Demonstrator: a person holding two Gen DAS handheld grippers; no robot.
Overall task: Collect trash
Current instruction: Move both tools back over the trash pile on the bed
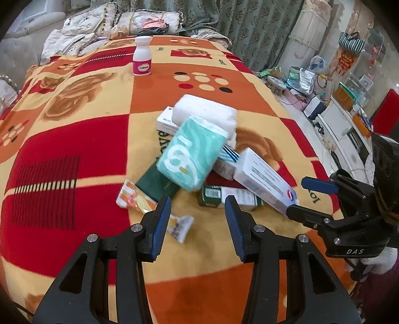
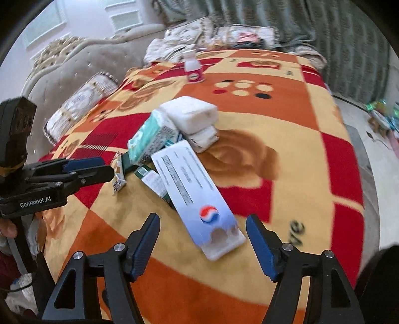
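A heap of trash lies on the patterned blanket (image 1: 74, 139): a teal tissue pack (image 1: 192, 154) (image 2: 147, 142), a white padded block (image 1: 207, 112) (image 2: 192, 112), a long white box with a red-blue logo (image 1: 264, 179) (image 2: 194, 197), a green-white carton (image 1: 229, 197), a dark green box (image 1: 154, 183) and an orange wrapper (image 1: 134, 197) (image 2: 118, 174). My left gripper (image 1: 198, 202) (image 2: 108, 168) is open just short of the heap, with a small torn wrapper (image 1: 180, 225) by its left finger. My right gripper (image 2: 203, 219) (image 1: 303, 198) is open, the long box's near end between its pads without touching them.
A pink-and-white pill bottle (image 1: 142, 56) (image 2: 193, 66) stands upright at the blanket's far end. Cushions (image 1: 89, 22) and a padded headboard (image 2: 74, 72) lie beyond. The bed edge drops off to the right onto a cluttered floor (image 1: 299, 82) and a white cabinet (image 1: 344, 124).
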